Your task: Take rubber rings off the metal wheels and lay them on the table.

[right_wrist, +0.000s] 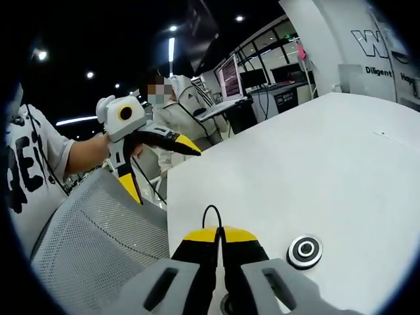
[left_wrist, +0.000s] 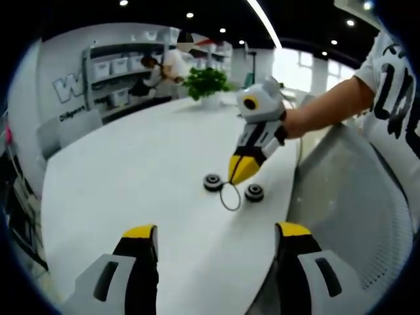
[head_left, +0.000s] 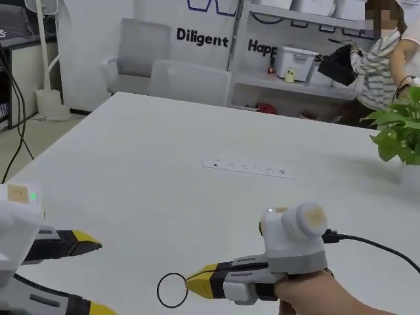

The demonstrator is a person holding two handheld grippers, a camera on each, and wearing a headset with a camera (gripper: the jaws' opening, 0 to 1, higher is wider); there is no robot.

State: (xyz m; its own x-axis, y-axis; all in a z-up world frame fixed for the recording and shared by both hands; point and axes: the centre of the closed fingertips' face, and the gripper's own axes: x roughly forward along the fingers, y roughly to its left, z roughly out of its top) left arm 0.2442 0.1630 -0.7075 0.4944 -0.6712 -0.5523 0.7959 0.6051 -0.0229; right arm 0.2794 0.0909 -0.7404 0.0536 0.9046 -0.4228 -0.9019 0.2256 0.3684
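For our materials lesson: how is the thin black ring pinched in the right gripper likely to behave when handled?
The rubber ring is thin, so probably light and bendy. Pinched at one edge by the right gripper, it holds a round loop, so likely springy, not limp. Laid flat on the table, it should not roll.

Potted plant [head_left: 398,131], shelf w/ bins [head_left: 279,83] — grey chair [head_left: 134,56]

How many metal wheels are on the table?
2. In the left gripper view, one wheel lies left of the ring held by the right gripper, the other right of it. More may be hidden.
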